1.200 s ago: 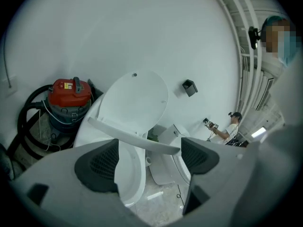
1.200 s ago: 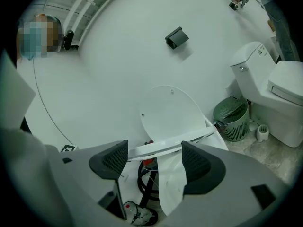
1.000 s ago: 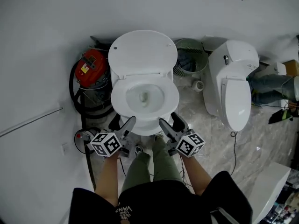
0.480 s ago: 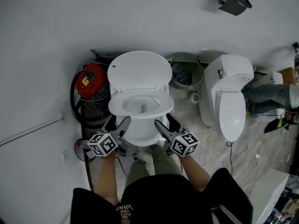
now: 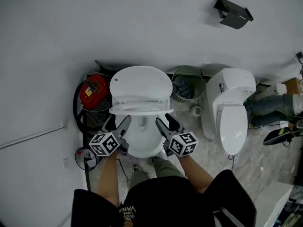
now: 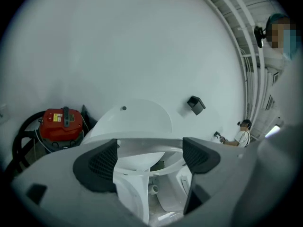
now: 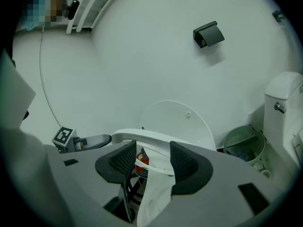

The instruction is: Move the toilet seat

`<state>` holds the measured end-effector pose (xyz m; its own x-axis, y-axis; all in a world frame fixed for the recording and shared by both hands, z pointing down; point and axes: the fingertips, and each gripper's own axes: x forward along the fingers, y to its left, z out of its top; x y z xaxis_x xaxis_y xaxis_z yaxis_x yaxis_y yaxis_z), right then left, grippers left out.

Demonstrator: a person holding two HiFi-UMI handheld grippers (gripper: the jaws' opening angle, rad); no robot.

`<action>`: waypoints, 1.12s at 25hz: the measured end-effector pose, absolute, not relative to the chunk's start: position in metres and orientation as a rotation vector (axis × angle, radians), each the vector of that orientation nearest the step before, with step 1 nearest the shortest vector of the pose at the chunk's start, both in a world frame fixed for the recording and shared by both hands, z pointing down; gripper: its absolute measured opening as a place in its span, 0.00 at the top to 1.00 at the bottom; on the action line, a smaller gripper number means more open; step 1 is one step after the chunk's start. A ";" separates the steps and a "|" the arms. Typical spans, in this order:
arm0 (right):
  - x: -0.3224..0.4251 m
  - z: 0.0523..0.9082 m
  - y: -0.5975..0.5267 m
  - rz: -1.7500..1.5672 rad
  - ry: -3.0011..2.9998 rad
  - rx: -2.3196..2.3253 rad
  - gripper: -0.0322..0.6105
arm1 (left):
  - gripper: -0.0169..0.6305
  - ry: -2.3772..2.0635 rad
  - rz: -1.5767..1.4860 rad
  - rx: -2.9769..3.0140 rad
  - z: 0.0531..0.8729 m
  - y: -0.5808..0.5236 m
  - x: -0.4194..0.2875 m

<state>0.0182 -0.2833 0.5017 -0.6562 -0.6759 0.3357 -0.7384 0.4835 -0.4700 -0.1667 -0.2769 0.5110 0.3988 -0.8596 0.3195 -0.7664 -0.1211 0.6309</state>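
Fingers on my left gripper (image 5: 120, 123) stand wide apart, their black ribbed pads (image 6: 97, 167) well clear of each other. The toilet seat (image 5: 142, 110) runs across the gap at their tips, and I cannot tell whether either pad touches it. On my right gripper (image 5: 164, 120) the jaws have just been closing and now stand partly closed, with the seat's near rim running down between them. In the right gripper view the rim lies against the right-hand pad, while a sliver of the red vacuum cleaner (image 5: 93, 92) shows through a gap beside the other pad, so I am not pinching it from both sides.

The seat is up off the bowl (image 5: 142, 144) — front edge raised, back edge at the hinge below the lid (image 5: 140, 85), which stands open behind it near the white wall (image 5: 94, 27). My two grippers sit at the front of the toilet, one to each side of the seat's front curve, both pointing toward the wall.

The vacuum cleaner stands just left of the toilet with its black hose looped round it. A green mesh bin (image 5: 188, 83) stands just to the toilet's right, and a second white toilet (image 5: 233, 112) is beyond that. A black fixture (image 5: 233, 12) is mounted high on the wall.
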 end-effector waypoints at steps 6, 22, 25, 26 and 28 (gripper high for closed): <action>0.019 0.499 -0.307 0.886 -2.607 1.254 0.63 | 0.48 -1.500 -0.102 1.960 0.498 -0.293 -0.169; 0.022 0.494 -0.369 0.750 -2.553 1.312 0.77 | 0.96 -1.727 0.060 1.996 0.479 -0.306 -0.185; 0.022 0.495 -0.382 0.717 -2.533 1.325 0.81 | 0.97 -1.748 0.061 1.982 0.479 -0.305 -0.189; 0.023 0.495 -0.387 0.707 -2.525 1.332 0.82 | 0.97 -1.751 0.061 1.976 0.480 -0.305 -0.189; 0.024 0.496 -0.394 0.686 -2.511 1.349 0.86 | 0.97 -1.746 0.055 1.968 0.481 -0.304 -0.189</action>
